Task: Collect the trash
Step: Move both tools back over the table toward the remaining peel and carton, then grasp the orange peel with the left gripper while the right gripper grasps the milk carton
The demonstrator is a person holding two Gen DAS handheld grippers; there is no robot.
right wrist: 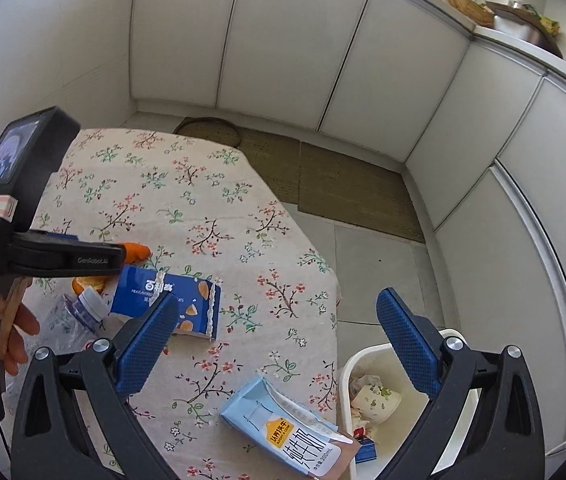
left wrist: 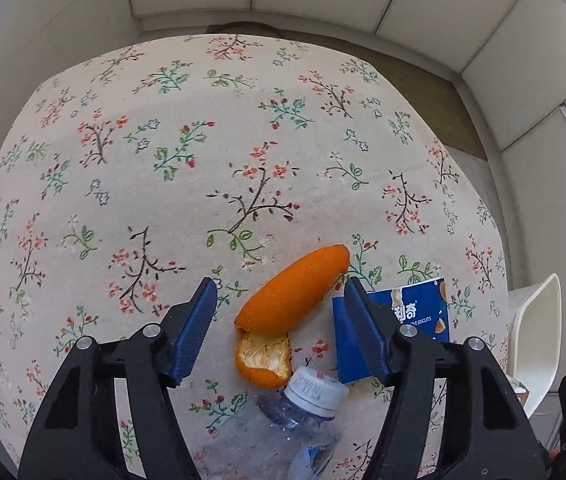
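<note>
On the floral tablecloth [left wrist: 203,140] lies an orange peel [left wrist: 291,296], a crushed clear plastic bottle [left wrist: 303,420] with a white cap, and a blue biscuit wrapper [left wrist: 419,320]. My left gripper [left wrist: 281,292] is open and empty, its jaws on either side of the peel, just above it. My right gripper [right wrist: 279,312] is open and empty above the table's right edge. In the right wrist view I see the left gripper's body [right wrist: 43,256], the wrapper [right wrist: 171,300], the bottle [right wrist: 71,320], a light blue milk carton [right wrist: 287,428] and a white trash bin [right wrist: 387,400] on the floor.
The bin holds crumpled paper and stands right of the table [right wrist: 203,200]. Woven mats [right wrist: 343,188] lie on the floor beyond. White cabinet doors [right wrist: 283,48] line the walls. A white chair [left wrist: 539,340] stands right of the table.
</note>
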